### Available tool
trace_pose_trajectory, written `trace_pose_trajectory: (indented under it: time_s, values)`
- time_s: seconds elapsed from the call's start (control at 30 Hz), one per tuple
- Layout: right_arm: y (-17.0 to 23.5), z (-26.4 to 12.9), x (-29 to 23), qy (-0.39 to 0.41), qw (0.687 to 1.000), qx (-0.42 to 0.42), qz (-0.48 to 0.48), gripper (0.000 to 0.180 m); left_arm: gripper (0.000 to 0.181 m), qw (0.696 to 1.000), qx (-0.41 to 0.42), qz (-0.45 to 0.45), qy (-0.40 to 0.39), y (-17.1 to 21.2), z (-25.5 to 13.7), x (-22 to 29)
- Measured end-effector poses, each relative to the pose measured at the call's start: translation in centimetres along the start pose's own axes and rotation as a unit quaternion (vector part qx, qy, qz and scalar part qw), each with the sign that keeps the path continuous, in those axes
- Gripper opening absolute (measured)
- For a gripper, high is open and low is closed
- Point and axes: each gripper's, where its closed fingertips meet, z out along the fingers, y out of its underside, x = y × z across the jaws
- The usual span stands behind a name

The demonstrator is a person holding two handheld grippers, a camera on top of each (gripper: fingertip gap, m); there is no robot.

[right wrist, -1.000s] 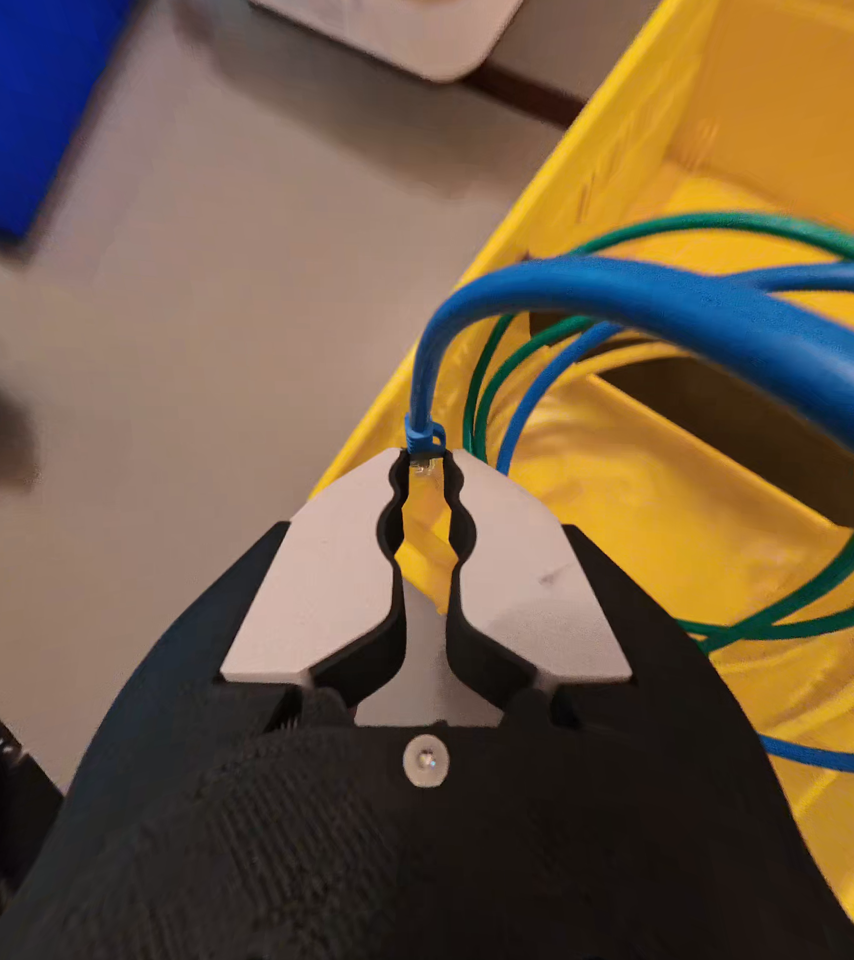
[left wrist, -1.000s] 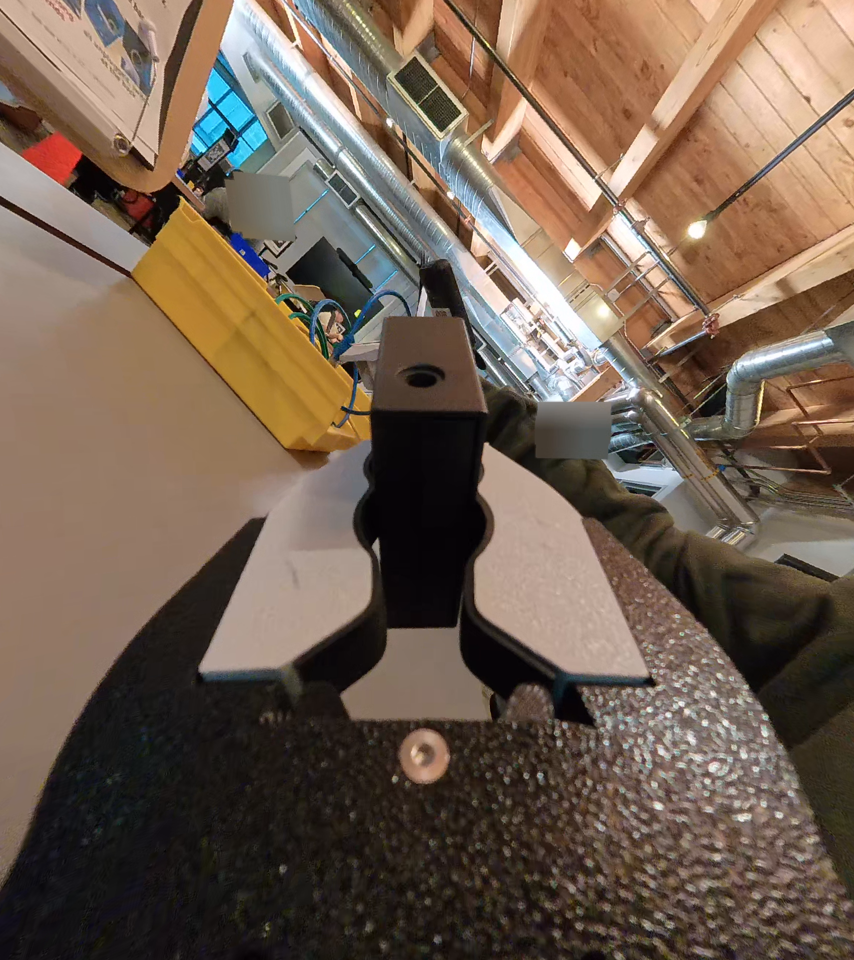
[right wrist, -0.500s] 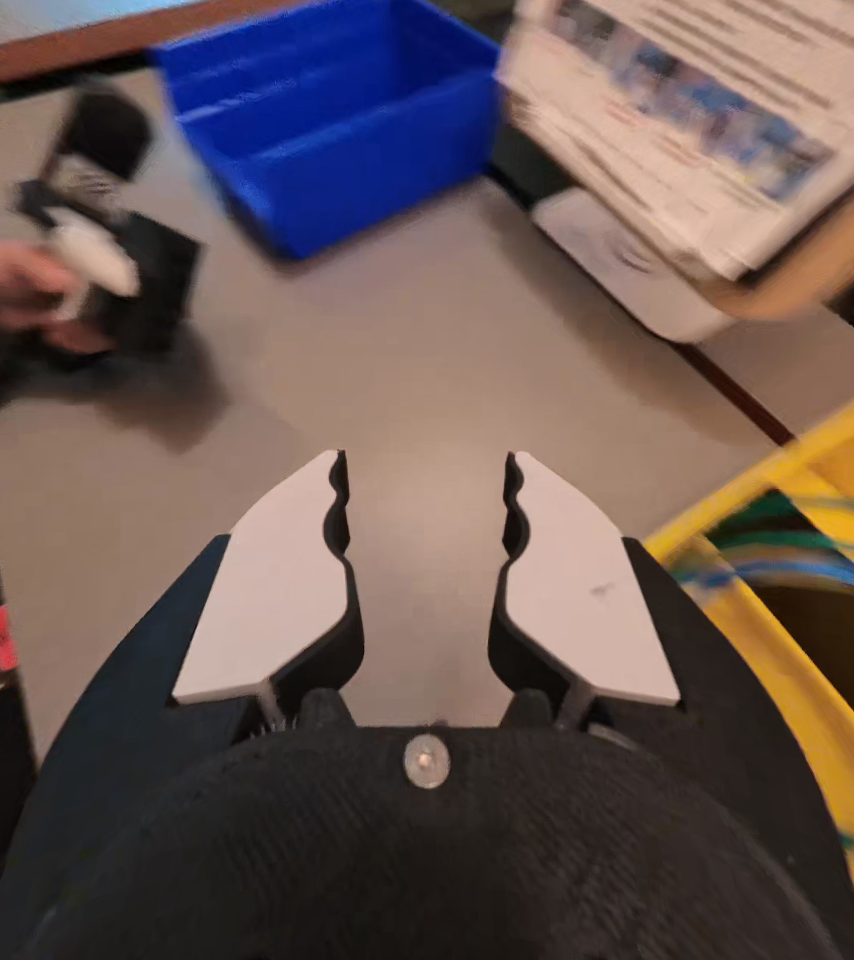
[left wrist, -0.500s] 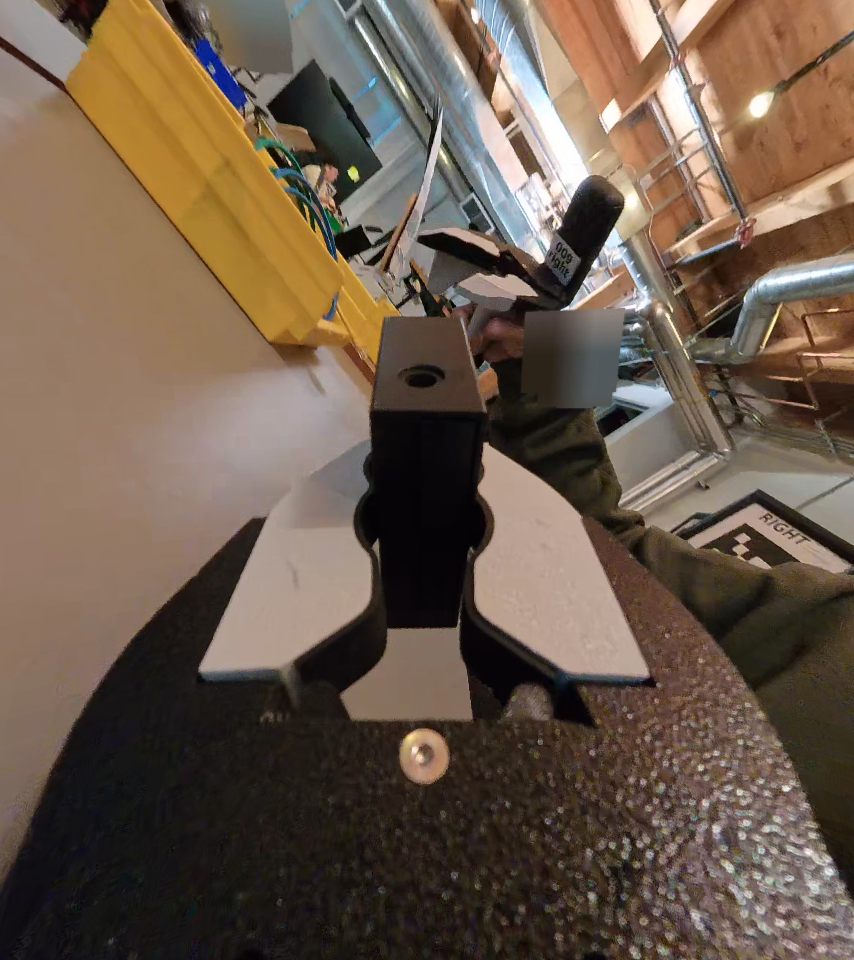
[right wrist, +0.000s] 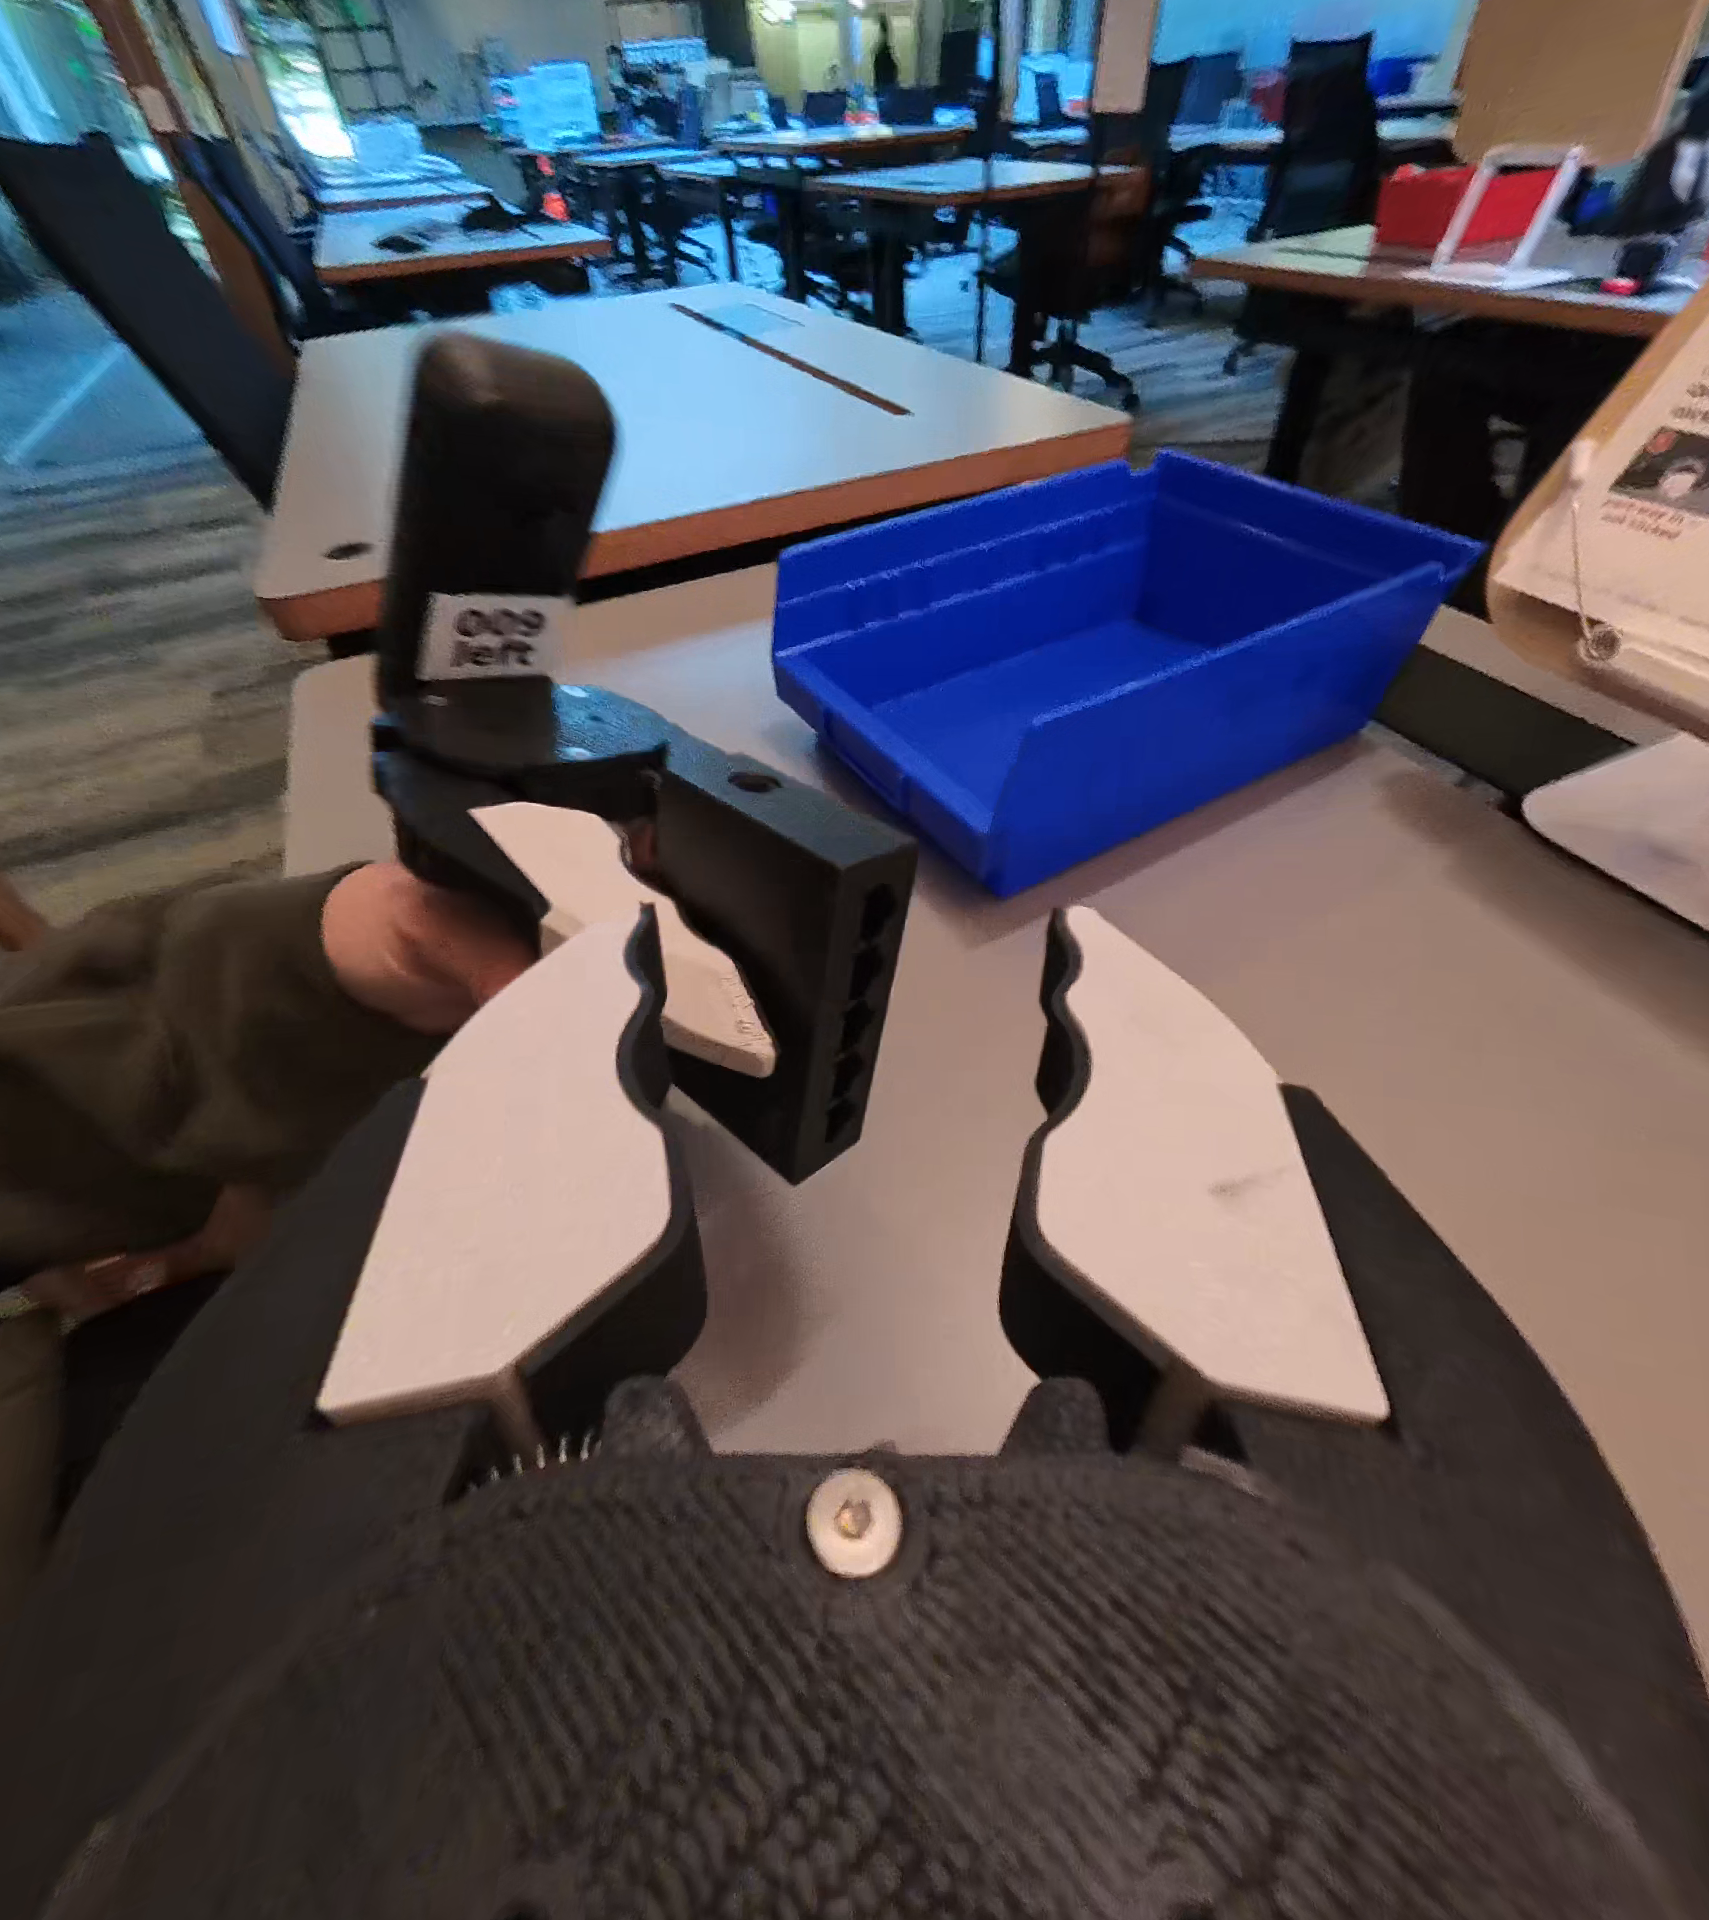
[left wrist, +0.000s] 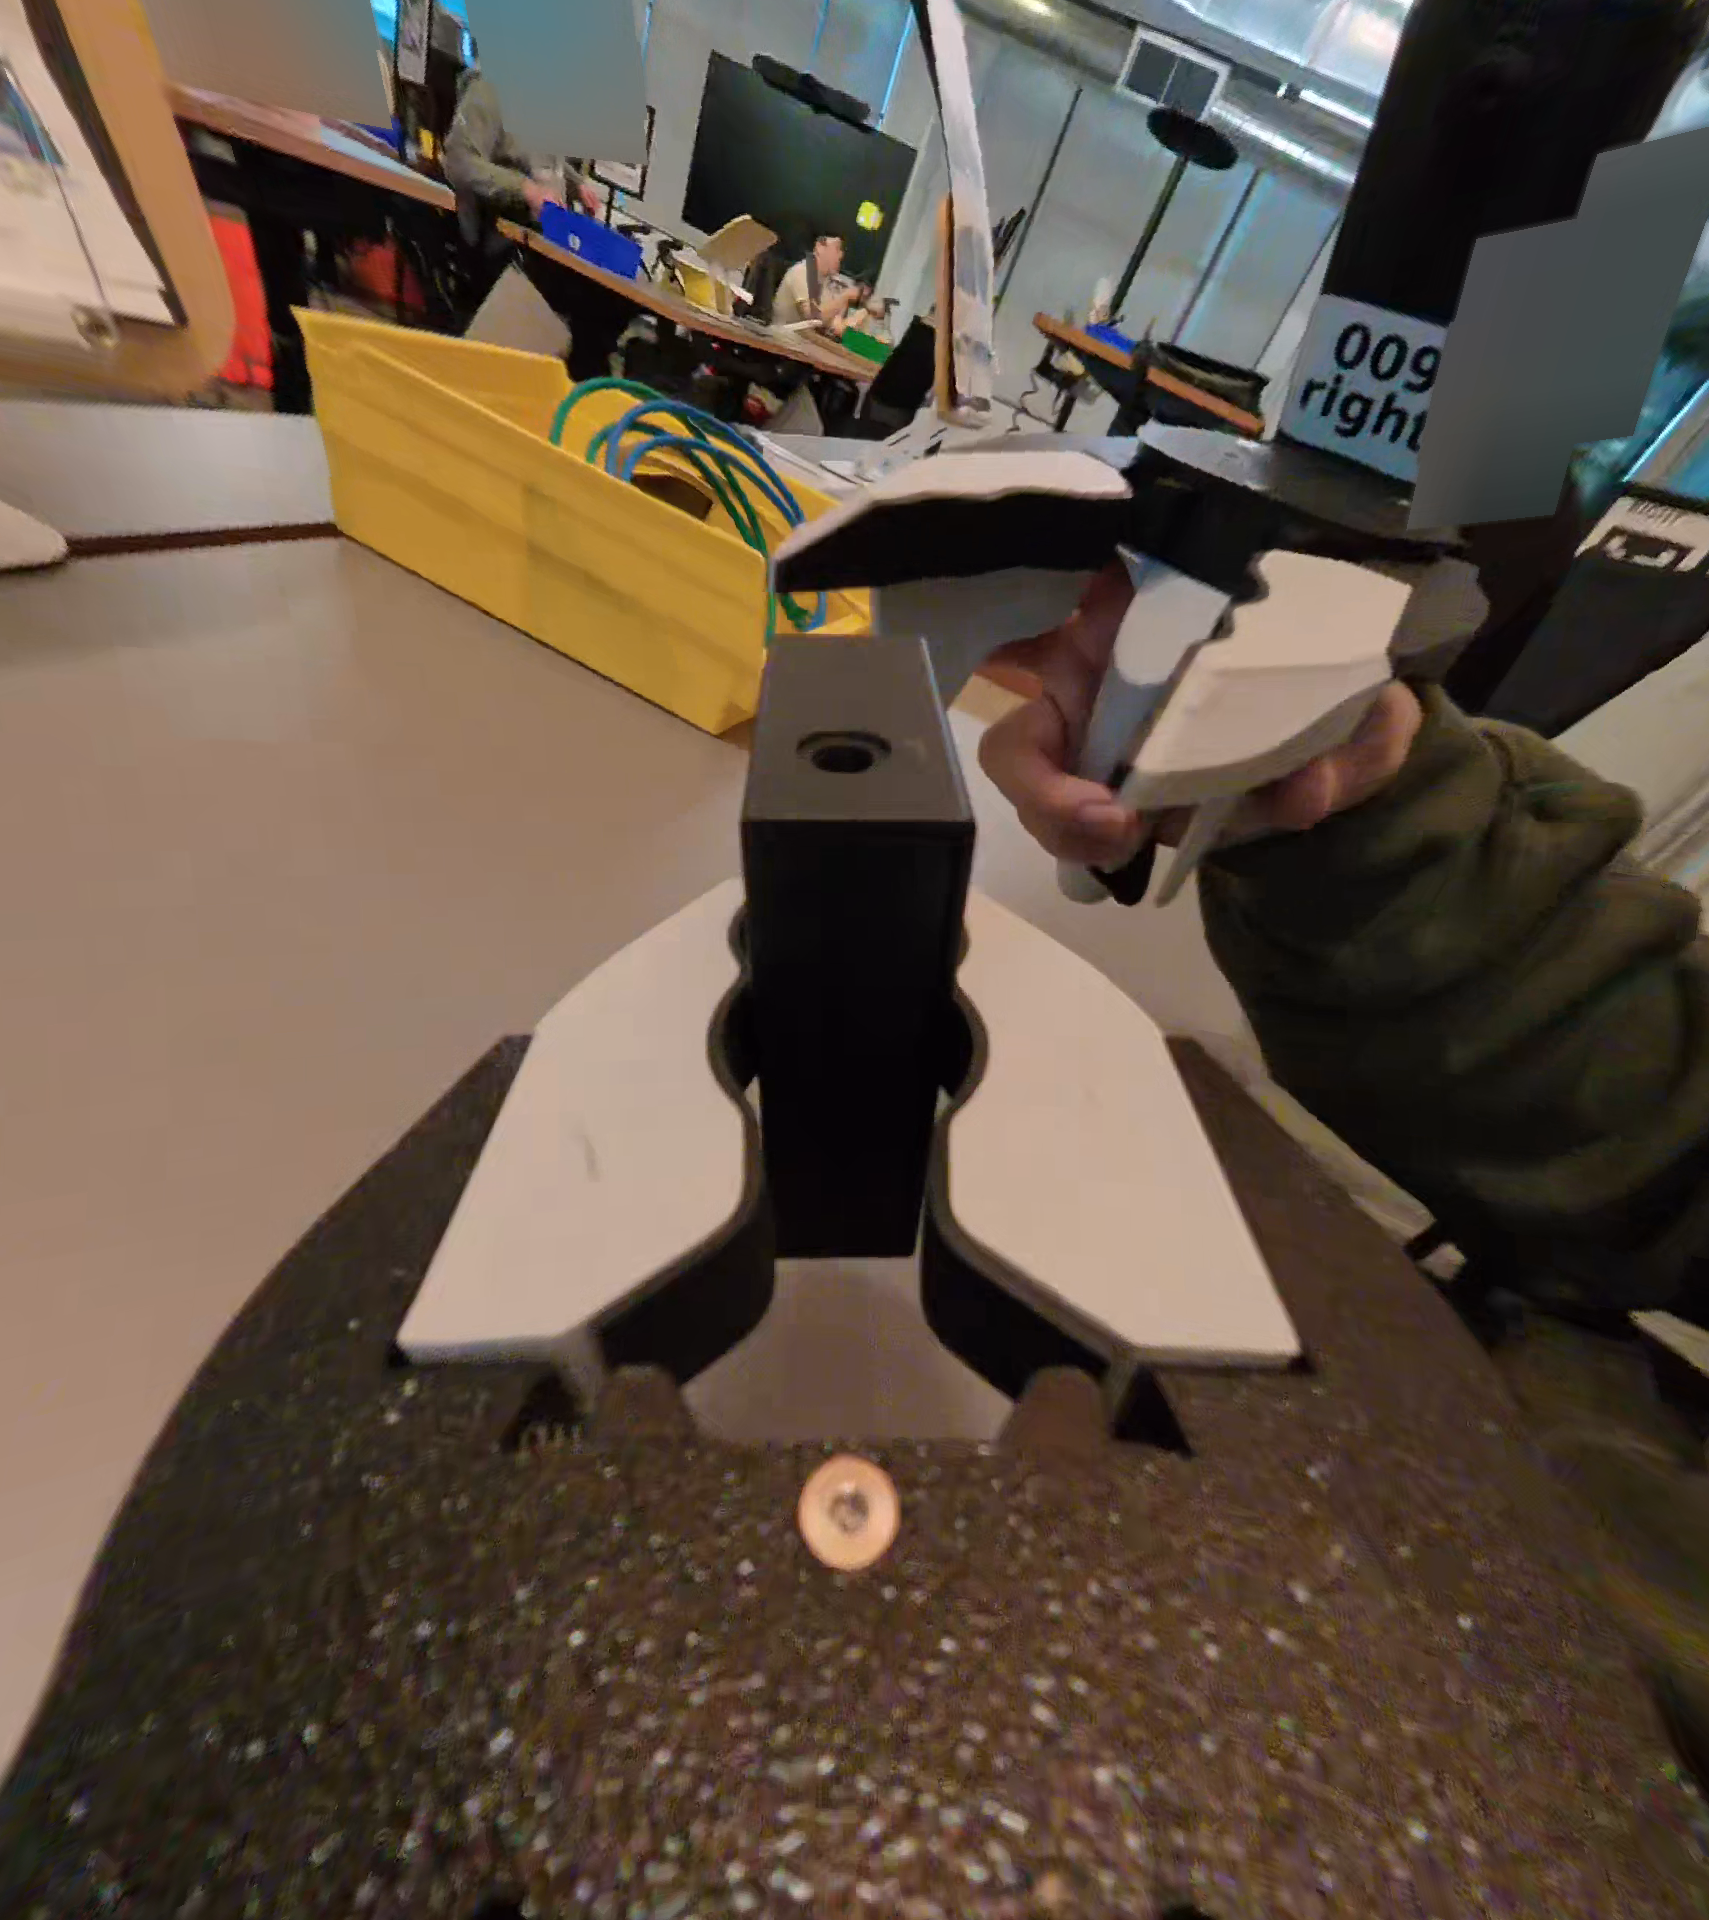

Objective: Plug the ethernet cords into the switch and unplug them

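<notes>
While the left gripper (left wrist: 855,1039) clamps its fingers on the black switch (left wrist: 855,925), holding it above the grey bench (left wrist: 206,831), the right gripper (right wrist: 855,997) has its fingers spread wide with nothing between them. Just ahead of the right fingers, the switch's port row faces them. Beyond the left fingers, blue and green ethernet cords (left wrist: 694,457) lie coiled in a yellow bin (left wrist: 517,530).

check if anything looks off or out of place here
One thing stands out: the switch is off the table, held in the air by the left gripper and turned on its side, ports stacked vertically and empty. The cords lie coiled in the yellow bin. The right gripper is open, empty.
</notes>
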Motion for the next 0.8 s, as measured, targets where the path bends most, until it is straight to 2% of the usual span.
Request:
trace_pose_trajectory:
  time_s: [0.07, 0.17, 0.27, 0.33, 0.47, 0.57, 0.7, 0.8]
  values:
    - [0.0, 0.6, 0.0, 0.045, 0.999, -0.007, 0.017, 0.079, 0.030, 0.998, -0.007, 0.046, -0.039, -0.3, 0.0, -0.4]
    - [-0.9, 0.9, -0.7, 0.077, 0.996, 0.016, 0.041, 0.079, 0.030, 0.992, -0.025, 0.094, -0.081, -0.4, 0.0, -0.7]
    - [-0.4, 1.1, -1.2, 0.076, 0.997, -0.012, -0.011, 0.079, 0.030, 0.992, -0.045, 0.108, -0.036, 0.3, 0.6, 0.4]
    - [-0.2, 0.6, -2.0, 0.036, 0.996, -0.023, -0.072, 0.075, 0.030, 0.992, -0.057, 0.115, 0.008, 0.8, 0.5, 1.4]
    - [-0.1, -1.4, -4.7, -0.106, 0.986, -0.017, -0.127, 0.064, 0.030, 0.983, -0.063, 0.138, 0.103, 1.4, -0.8, 3.5]
    - [-0.2, -2.0, -4.9, -0.132, 0.982, -0.023, -0.136, 0.058, 0.030, 0.977, -0.065, 0.152, 0.135, 1.5, -1.4, 4.4]
    - [0.9, -1.4, -6.5, -0.194, 0.970, -0.042, -0.143, 0.027, 0.030, 0.970, -0.072, 0.164, 0.165, 2.0, -1.4, 5.3]
    - [1.6, -0.9, -6.3, -0.190, 0.970, -0.066, -0.138, 0.027, 0.030, 0.971, -0.080, 0.167, 0.154, 2.3, -1.5, 4.5]
